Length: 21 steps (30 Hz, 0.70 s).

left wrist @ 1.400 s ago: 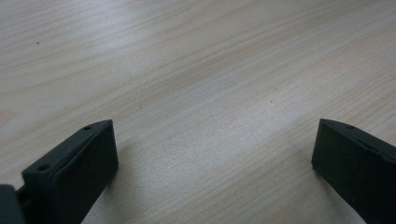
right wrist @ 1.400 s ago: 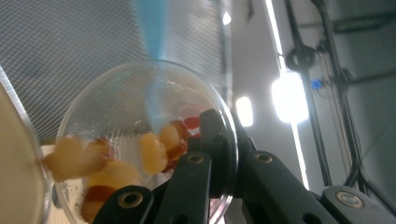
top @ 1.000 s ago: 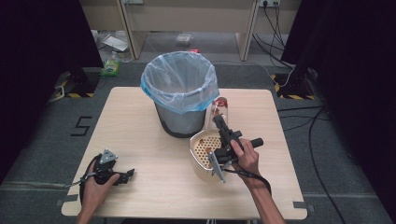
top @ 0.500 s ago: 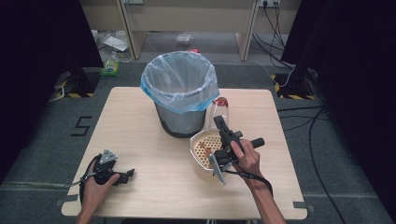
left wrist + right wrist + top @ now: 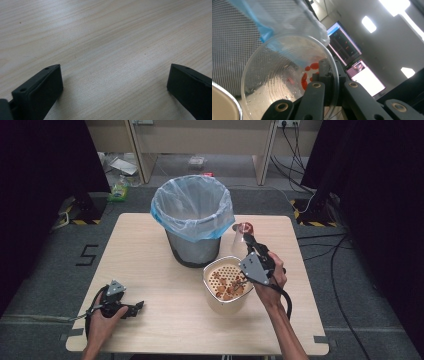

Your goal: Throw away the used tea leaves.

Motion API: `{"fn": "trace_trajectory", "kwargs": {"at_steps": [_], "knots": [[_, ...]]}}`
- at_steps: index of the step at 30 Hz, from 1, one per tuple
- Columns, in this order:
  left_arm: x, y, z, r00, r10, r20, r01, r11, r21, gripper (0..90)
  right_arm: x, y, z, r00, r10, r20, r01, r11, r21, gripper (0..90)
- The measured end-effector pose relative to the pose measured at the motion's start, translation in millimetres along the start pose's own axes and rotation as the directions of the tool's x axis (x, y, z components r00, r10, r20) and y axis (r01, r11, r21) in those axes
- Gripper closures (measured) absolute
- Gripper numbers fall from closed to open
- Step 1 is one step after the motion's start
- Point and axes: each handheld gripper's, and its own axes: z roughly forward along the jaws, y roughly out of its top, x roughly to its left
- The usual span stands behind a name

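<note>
Centrally: mesh bin [image 5: 192,227], blue liner. Beside: cream perforated bowl [image 5: 225,285] holding orange scraps. Right gripper [image 5: 329,75] pinching rim of clear plastic cup [image 5: 287,75], tipped. Left gripper [image 5: 113,82] spread wide, low over table [image 5: 105,37].

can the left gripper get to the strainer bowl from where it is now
Probably yes. The left gripper rests open near the table's front left corner, with bare wood between it and the strainer bowl. The bin stands farther back, off that path.
</note>
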Motion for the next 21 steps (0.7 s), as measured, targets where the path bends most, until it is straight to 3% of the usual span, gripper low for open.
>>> {"fn": "trace_trajectory", "kwargs": {"at_steps": [3,6,9,11,12,13,15,19,21], "knots": [[0.0,0.0,0.0,1.0000,0.000,0.000,0.000,1.0000,0.000,0.0,-9.3,-2.2,4.9,0.9938,0.109,-0.022,-0.108,0.994,0.022,90.0],[0.0,0.0,0.0,1.0000,0.000,0.000,0.000,1.0000,0.000,0.0,-20.8,-3.3,11.2,0.9753,0.215,-0.049,-0.213,0.976,0.044,90.0],[0.0,0.0,0.0,1.0000,0.000,0.000,0.000,1.0000,0.000,0.0,-32.8,-3.5,19.1,0.9498,0.306,-0.063,-0.303,0.951,0.063,90.0],[0.0,0.0,0.0,1.0000,0.000,0.000,0.000,1.0000,0.000,0.0,-41.5,-2.2,24.2,0.9369,0.343,-0.068,-0.338,0.938,0.077,90.0],[0.0,0.0,0.0,1.0000,0.000,0.000,0.000,1.0000,0.000,0.0,-41.5,-2.2,24.2,0.9369,0.343,-0.068,-0.338,0.938,0.077,90.0],[0.0,0.0,0.0,1.0000,0.000,0.000,0.000,1.0000,0.000,0.0,-50.9,-1.5,30.8,0.9202,0.384,-0.076,-0.377,0.922,0.091,90.0],[0.0,0.0,0.0,1.0000,0.000,0.000,0.000,1.0000,0.000,0.0,-57.3,-0.7,35.8,0.9080,0.411,-0.083,-0.402,0.910,0.103,90.0],[0.0,0.0,0.0,1.0000,0.000,0.000,0.000,1.0000,0.000,0.0,-69.2,3.2,46.5,0.8897,0.447,-0.091,-0.435,0.891,0.127,90.0],[0.0,0.0,0.0,1.0000,0.000,0.000,0.000,1.0000,0.000,0.0,-74.4,6.0,51.0,0.8847,0.458,-0.087,-0.446,0.886,0.127,90.0]]}}
